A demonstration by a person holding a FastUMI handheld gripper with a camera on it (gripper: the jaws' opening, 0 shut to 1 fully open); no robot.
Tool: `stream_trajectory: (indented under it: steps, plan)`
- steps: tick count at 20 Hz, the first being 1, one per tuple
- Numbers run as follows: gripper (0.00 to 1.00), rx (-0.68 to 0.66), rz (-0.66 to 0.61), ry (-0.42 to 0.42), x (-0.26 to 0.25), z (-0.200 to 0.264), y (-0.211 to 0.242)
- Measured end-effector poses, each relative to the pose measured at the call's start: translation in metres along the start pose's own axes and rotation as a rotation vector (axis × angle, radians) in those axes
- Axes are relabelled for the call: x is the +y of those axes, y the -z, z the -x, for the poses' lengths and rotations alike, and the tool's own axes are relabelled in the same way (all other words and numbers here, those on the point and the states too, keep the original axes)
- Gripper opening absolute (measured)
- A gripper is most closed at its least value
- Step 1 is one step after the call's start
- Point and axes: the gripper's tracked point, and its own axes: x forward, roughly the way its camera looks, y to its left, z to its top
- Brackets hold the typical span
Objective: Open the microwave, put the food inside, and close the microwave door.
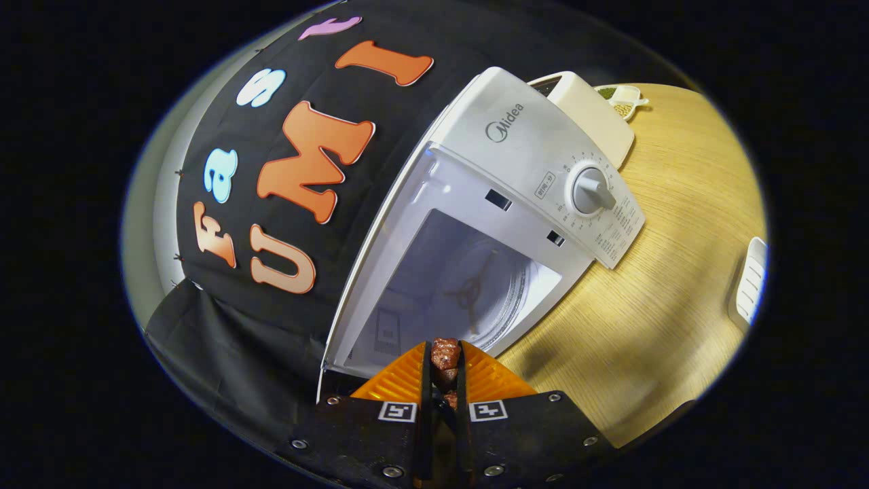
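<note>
Light wood-grain bench (665, 285), open white microwave (536, 156) standing on it, a white appliance (590, 109) just behind, small container of greenish contents (624, 100) beyond, white object (750, 278) apart

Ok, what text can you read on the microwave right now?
"Midea": on the microwave's control panel, above the dial.
Small badge, dial scale, print beside the dial: too small to read.
The claw, shut on the food, carries no words.
</note>
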Motion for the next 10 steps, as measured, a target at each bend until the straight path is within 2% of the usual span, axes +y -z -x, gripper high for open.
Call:
stream_trajectory:
  steps: [6, 10]
  plan:
    - [0.14, -0.117, -0.104, -0.066, 0.012, -0.027, 0.005]
    - [0.14, -0.119, -0.119, -0.099, 0.023, -0.038, 0.023]
